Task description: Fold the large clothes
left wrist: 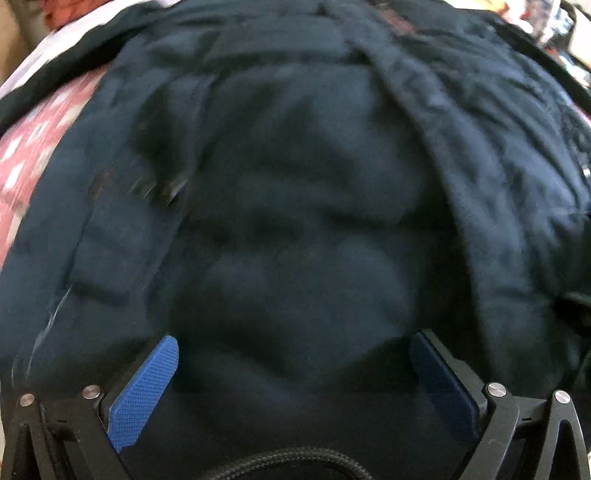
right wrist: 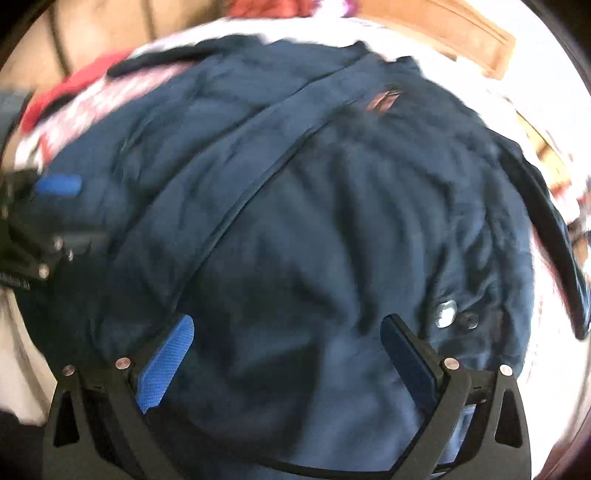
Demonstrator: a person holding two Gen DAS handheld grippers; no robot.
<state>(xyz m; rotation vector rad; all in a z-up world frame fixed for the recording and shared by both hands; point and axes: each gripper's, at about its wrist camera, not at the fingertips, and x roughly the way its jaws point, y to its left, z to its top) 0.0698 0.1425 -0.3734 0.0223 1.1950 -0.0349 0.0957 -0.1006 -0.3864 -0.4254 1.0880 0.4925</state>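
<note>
Blue-padded jaws of the left gripper (left wrist: 293, 373) sit nearest the lens, spread wide apart with only rumpled dark cloth between them, nothing pinched. Same for the right gripper (right wrist: 286, 354): jaws wide, hovering low over the cloth, gripping nothing as far as the blurred view shows. Task item is a large navy jacket (right wrist: 314, 221), padded or quilted by the look, spread out and filling most of both views. It lies on a bed, on a red-and-white patterned cover (left wrist: 26, 155) that shows at the jacket's left edge. Right wrist view shows a long dark-edged seam or front placket running diagonally across the jacket, a small brown tag (right wrist: 384, 98) near the far end, and a silver snap button (right wrist: 445, 314) just beside the right jaw. Left gripper also appears at the left margin of the right wrist view, one blue pad visible, over the jacket's left part. Wooden furniture (right wrist: 461, 33) is beyond the bed, blurred. Progress, judged: early. Jacket looks laid roughly flat but lumpy, with one panel overlapping the middle; cannot tell whether that is a deliberate first fold or just loose cloth. No neat compact stack is visible. Left to do: take hold of edges or a sleeve, bring the sides in, fold lengthwise, smooth. Both frames carry motion blur, so fine detail is uncertain.
</note>
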